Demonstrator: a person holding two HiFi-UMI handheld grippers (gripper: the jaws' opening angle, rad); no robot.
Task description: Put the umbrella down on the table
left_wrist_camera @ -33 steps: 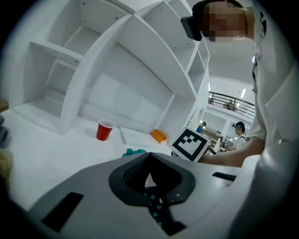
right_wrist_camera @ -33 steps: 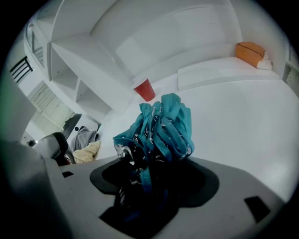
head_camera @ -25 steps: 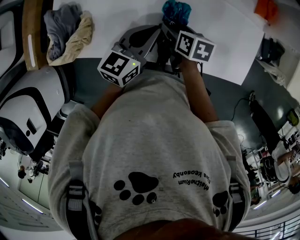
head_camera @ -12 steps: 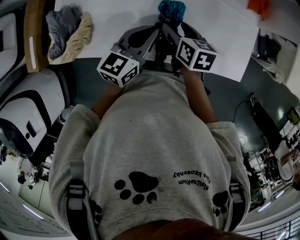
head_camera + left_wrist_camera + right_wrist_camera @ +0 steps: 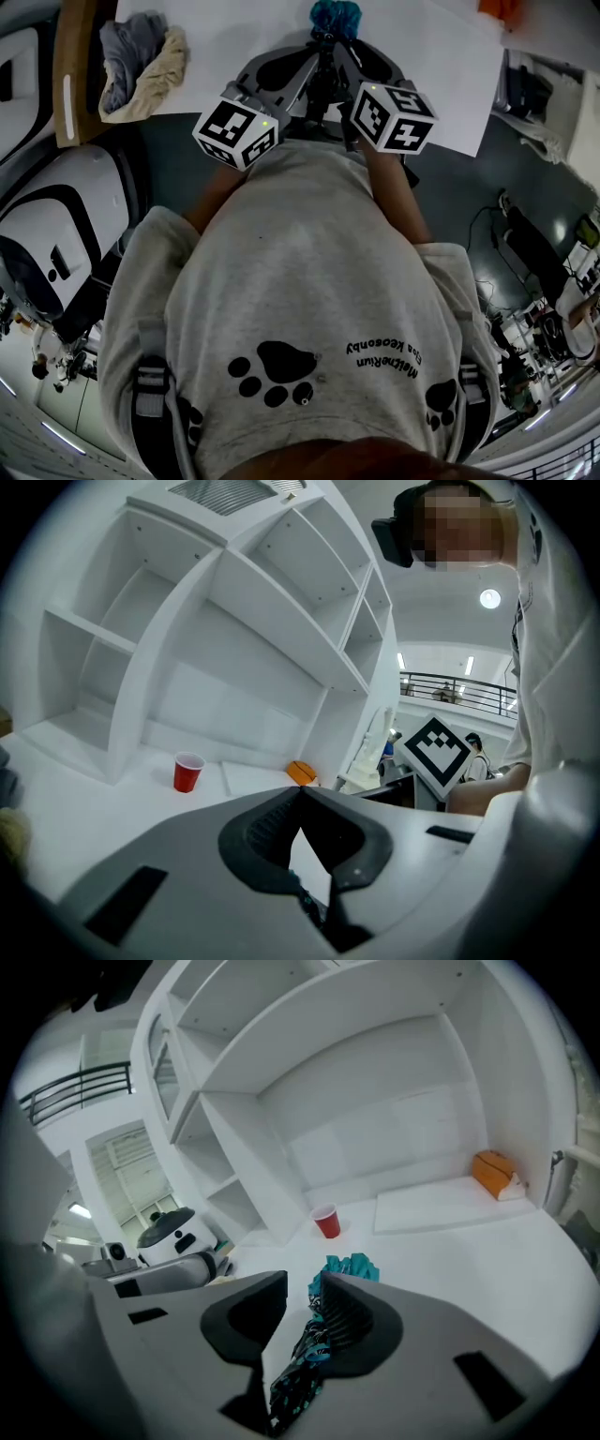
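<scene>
The folded umbrella (image 5: 335,17), dark with teal print, hangs over the white table (image 5: 216,42) between both grippers. My left gripper (image 5: 305,66) is shut, its tips (image 5: 300,791) touching. A thin dark, teal-flecked piece of the umbrella (image 5: 306,904) is pinched deep between its jaws. My right gripper (image 5: 349,61) comes in from the right and its jaws are closing. In the right gripper view the umbrella (image 5: 309,1354) runs lengthwise between the jaws (image 5: 305,1283). It lies against the ribbed right pad and fills the gap lower down, with its teal end (image 5: 349,1267) poking past the tips.
A red cup (image 5: 327,1222) and an orange object (image 5: 493,1175) stand far back on the table by the white shelf unit (image 5: 234,639). A pile of cloth (image 5: 141,61) lies at the table's left end. A white robot (image 5: 56,225) stands at the left on the floor.
The umbrella's teal end has slid toward the top edge of the head view. The right marker cube has moved down and rolled; the left cube has shifted only a little.
</scene>
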